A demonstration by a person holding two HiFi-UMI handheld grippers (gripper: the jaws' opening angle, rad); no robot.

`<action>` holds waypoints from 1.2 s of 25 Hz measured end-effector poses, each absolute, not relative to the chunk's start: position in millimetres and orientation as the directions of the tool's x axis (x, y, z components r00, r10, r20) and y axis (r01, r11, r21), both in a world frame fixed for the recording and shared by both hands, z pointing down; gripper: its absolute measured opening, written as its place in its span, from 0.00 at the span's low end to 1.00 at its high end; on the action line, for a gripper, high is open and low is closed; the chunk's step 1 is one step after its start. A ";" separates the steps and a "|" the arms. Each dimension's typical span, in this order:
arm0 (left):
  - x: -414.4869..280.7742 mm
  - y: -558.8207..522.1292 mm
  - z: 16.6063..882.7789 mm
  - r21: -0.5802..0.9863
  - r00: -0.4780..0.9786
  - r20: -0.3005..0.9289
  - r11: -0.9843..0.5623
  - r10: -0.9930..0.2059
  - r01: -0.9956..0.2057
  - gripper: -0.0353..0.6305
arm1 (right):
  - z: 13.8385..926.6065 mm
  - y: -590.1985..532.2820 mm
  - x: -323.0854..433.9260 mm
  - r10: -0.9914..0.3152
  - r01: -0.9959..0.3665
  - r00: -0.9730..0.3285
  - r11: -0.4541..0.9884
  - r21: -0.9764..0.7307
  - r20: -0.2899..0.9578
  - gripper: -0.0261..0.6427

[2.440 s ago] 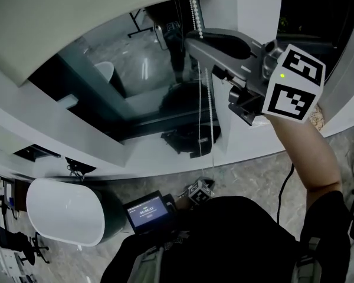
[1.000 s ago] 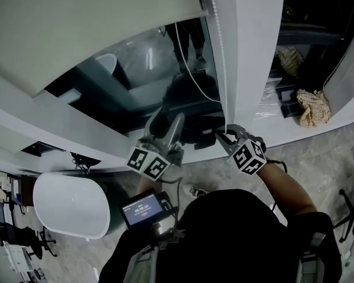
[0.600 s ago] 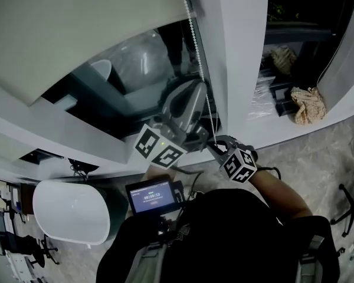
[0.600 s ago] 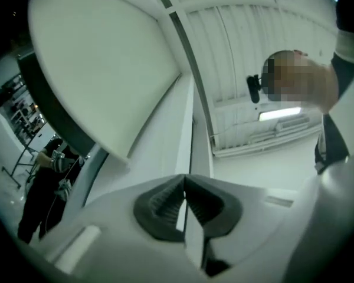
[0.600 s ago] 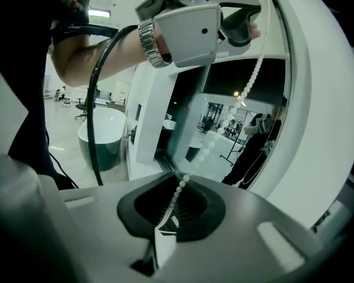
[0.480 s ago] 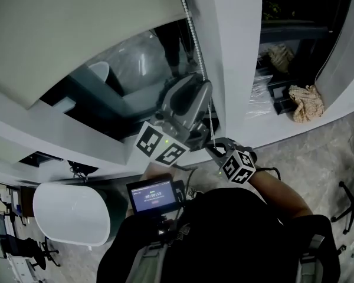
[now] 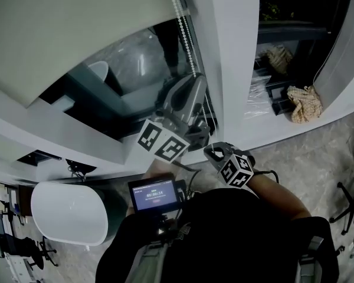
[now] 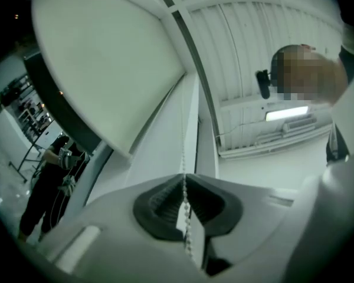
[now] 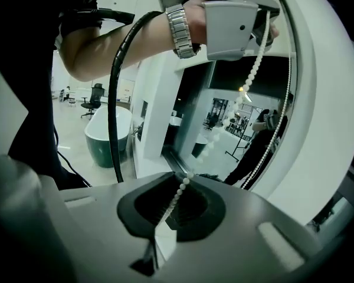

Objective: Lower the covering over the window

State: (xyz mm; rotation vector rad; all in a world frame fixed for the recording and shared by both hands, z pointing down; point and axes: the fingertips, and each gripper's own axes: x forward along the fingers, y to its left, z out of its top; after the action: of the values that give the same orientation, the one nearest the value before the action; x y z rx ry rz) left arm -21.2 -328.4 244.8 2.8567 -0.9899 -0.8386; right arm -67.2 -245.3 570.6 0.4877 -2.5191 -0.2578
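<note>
The pale roller blind (image 7: 76, 28) covers the upper part of the window (image 7: 130, 69). Its white bead chain (image 7: 180, 17) hangs down beside the frame. My left gripper (image 7: 198, 82) reaches up to the chain and is shut on it. In the left gripper view the beads (image 8: 183, 184) run straight between the closed pads, under the blind (image 8: 100, 69). My right gripper (image 7: 207, 152) sits lower, near the sill, shut on the same chain (image 9: 183, 184). From there the left gripper (image 9: 236, 16) shows above, with the chain (image 9: 253, 69) taut between the two.
A white pillar (image 7: 230, 52) stands right of the chain. A dark shelf with a crumpled cloth (image 7: 304, 102) is at the right. A white bathtub (image 7: 68, 208) stands on the floor at lower left. A small screen (image 7: 155, 194) sits on the person's chest.
My left gripper has risen from near the sill to the chain above the right gripper and has shut on it. The right gripper has sunk a little, still gripping the chain.
</note>
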 end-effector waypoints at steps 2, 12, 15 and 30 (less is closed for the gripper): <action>-26.7 -331.1 247.2 0.195 0.648 -0.490 -0.797 -0.584 -0.571 0.07 | 571.3 -248.1 -60.0 -0.410 -0.313 -0.773 0.910 0.272 0.484 0.04; -23.9 -363.8 454.6 0.171 0.697 0.059 -0.681 -0.714 -0.712 0.07 | 544.7 -298.7 28.4 -0.606 -0.649 -0.741 0.756 -0.080 0.289 0.14; -37.3 -356.5 548.8 0.230 0.662 0.273 -0.621 -0.698 -0.750 0.07 | 495.4 -312.8 50.3 -0.665 -0.671 -0.739 0.713 -0.202 0.107 0.17; -39.1 -212.6 786.4 0.311 0.571 0.774 -0.621 -0.275 -0.720 0.07 | 257.4 -298.4 -27.4 -0.350 -0.352 -0.901 0.935 -0.041 -0.257 0.24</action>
State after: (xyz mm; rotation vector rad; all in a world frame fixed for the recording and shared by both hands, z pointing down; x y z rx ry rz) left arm -39.1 -212.6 786.4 2.1815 -0.7910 0.9294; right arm -27.4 -298.4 257.4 0.6180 -3.3479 -0.0102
